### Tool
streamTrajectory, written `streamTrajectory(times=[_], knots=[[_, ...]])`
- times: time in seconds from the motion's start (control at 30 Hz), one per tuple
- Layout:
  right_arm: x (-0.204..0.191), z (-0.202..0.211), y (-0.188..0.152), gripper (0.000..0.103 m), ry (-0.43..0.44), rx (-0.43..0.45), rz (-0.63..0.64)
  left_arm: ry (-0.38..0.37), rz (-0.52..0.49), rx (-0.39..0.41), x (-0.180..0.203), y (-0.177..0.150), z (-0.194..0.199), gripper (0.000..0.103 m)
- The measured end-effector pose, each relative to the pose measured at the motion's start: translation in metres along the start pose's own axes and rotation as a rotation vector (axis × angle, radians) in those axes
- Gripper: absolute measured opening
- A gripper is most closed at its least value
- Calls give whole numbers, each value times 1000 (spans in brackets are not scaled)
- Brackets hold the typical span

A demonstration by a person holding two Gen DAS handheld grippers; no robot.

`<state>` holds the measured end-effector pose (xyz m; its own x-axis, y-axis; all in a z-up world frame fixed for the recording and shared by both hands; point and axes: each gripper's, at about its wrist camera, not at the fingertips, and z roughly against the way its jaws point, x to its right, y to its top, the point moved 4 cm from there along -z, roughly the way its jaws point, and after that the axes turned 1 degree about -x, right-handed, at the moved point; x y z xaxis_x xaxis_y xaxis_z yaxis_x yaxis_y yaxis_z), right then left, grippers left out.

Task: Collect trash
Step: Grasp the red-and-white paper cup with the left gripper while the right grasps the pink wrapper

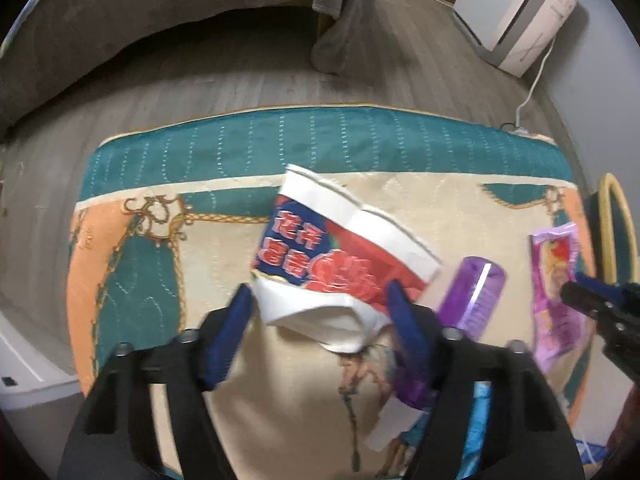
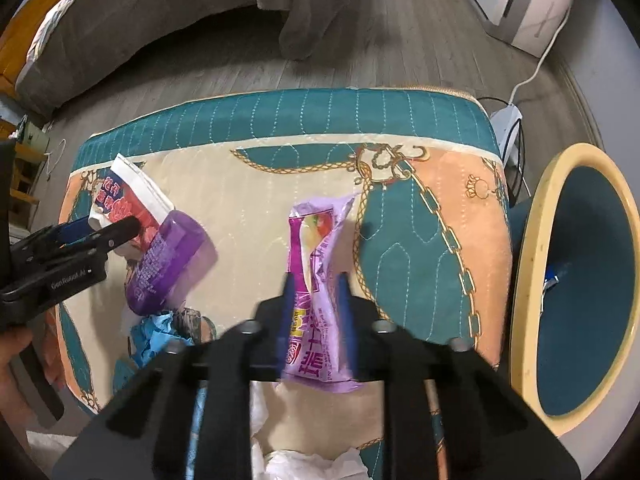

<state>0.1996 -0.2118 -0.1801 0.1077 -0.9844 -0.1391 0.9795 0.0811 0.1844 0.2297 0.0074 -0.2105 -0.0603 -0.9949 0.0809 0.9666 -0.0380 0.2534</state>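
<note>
A crushed red, blue and white paper cup (image 1: 340, 252) lies on the quilted mat (image 1: 280, 136). My left gripper (image 1: 318, 304) points down over it, its blue fingers touching both sides of the cup's crumpled lower end. In the right wrist view the same cup (image 2: 128, 196) shows under the left gripper (image 2: 132, 226). A purple snack wrapper (image 2: 320, 248) is bunched between the two blue pads of my right gripper (image 2: 316, 304), which is shut on it. The wrapper (image 1: 556, 280) and right gripper (image 1: 572, 288) appear at the left view's right edge.
A purple plastic bottle (image 2: 168, 256) lies beside the cup, a crumpled blue wrapper (image 2: 156, 336) below it, and white tissue (image 2: 312, 464) at the near edge. A round bin with a cream rim (image 2: 532, 280) stands right of the mat. A bed, white appliance (image 2: 528, 4) and cable lie beyond.
</note>
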Motion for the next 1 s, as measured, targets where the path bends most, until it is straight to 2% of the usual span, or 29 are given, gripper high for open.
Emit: streamTrajectory(times=[0.1, 0.33, 0.43, 0.6, 0.87, 1.0], knots=[[-1, 4, 1, 7, 9, 10, 0, 12, -7, 12, 1, -2, 5, 59], [-2, 16, 1, 4, 8, 50, 1, 28, 17, 48, -7, 0, 19, 47], [0, 25, 2, 4, 10, 80, -10, 66, 23, 64, -12, -1, 25, 46], [0, 37, 4, 4, 16, 126, -11, 97, 14, 174, -15, 6, 57, 46], [9, 65, 3, 4, 17, 210, -47, 53, 2, 290, 0, 12, 104, 46], [15, 76, -1, 4, 20, 234, -63, 69, -37, 325, 15, 11, 117, 46]])
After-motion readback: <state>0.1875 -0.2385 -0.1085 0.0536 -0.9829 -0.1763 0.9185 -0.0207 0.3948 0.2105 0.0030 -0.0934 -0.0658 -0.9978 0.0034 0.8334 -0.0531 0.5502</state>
